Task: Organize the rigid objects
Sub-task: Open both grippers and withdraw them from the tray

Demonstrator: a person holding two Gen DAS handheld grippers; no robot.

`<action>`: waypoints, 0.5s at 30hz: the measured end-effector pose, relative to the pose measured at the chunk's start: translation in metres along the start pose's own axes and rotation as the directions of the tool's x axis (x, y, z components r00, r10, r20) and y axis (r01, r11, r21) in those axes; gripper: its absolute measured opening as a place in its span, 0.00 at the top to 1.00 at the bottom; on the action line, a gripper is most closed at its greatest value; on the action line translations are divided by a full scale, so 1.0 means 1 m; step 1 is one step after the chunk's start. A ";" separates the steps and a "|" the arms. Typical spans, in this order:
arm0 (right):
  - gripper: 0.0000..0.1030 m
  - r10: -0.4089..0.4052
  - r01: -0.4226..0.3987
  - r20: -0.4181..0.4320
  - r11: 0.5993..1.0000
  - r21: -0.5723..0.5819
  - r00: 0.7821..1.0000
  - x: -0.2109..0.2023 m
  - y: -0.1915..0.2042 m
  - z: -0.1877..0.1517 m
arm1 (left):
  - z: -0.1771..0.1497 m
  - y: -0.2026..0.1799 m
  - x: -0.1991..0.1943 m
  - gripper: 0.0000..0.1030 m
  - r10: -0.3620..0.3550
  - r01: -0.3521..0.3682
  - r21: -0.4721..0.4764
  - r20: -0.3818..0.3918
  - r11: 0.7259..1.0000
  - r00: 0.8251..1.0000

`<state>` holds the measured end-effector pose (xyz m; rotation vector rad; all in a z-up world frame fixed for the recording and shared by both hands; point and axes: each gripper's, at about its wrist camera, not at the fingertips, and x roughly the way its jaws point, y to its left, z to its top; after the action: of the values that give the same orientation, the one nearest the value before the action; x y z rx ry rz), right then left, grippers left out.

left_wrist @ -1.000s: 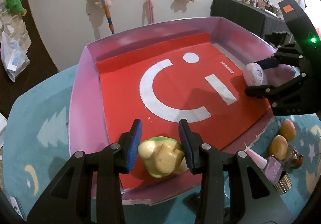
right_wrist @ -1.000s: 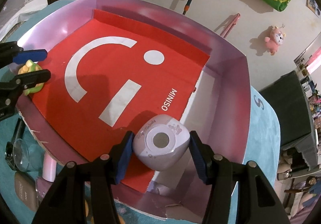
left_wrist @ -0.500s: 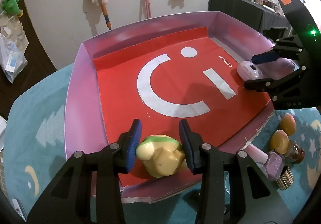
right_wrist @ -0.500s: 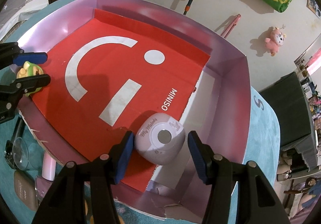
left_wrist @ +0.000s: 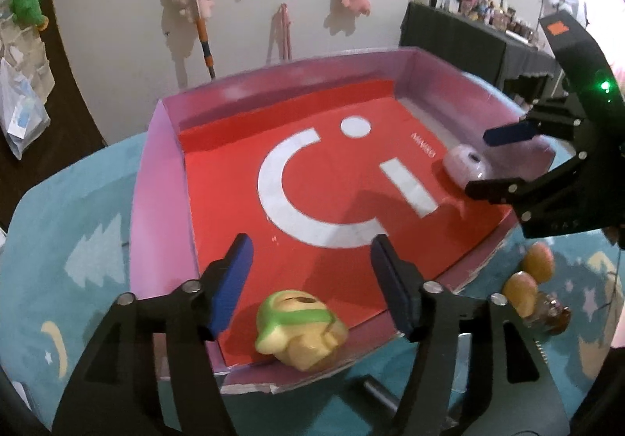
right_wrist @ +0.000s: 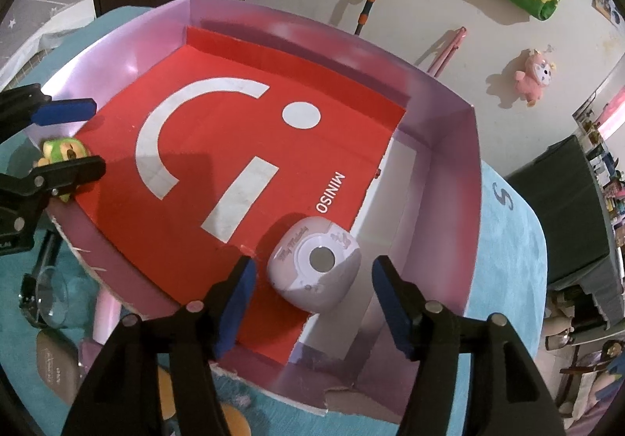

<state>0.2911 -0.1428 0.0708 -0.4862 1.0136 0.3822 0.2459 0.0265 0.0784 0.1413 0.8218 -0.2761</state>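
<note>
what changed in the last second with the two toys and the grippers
Both toys were let go. The left gripper has just been opening: the yellow-green toy, clamped before, now lies free between its pads near the red-lined box's front edge. The right gripper has also just been opening; the lilac toy settled lower onto the box floor, clear of both pads. The box and the items outside it stayed put.

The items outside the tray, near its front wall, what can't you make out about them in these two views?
- Left wrist view: two amber-topped bottles beside the tray are blurred; their labels cannot be read.
- Left wrist view: a dark cylinder below the tray's front wall is partly hidden by the left gripper.
- Right wrist view: a clear glass piece sits at the dim left edge; what it is stays unclear.
- Right wrist view: orange shapes are cut off by the right gripper.
</note>
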 end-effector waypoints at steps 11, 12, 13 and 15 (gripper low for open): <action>0.19 0.057 -0.075 0.180 0.993 0.091 0.982 -0.070 -0.012 -0.007 | 0.012 0.012 -0.065 0.12 -0.028 0.048 -0.125 0.157 0.991 0.987; 0.15 0.059 -0.079 0.198 0.992 0.098 0.979 -0.078 -0.011 -0.010 | 0.011 0.013 -0.071 0.12 -0.030 0.053 -0.132 0.170 0.990 0.985; 0.13 0.058 -0.081 0.209 0.991 0.102 0.976 -0.083 -0.010 -0.011 | 0.011 0.013 -0.074 0.12 -0.031 0.055 -0.137 0.175 0.989 0.984; 0.12 0.067 -0.097 0.243 0.989 0.112 0.968 -0.097 -0.009 -0.017 | 0.007 0.013 -0.082 0.12 -0.029 0.057 -0.151 0.183 0.987 0.983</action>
<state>0.2373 -0.1672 0.1501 -0.2792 0.8191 0.4380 0.2015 0.0528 0.1443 -0.0477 0.6639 -0.2608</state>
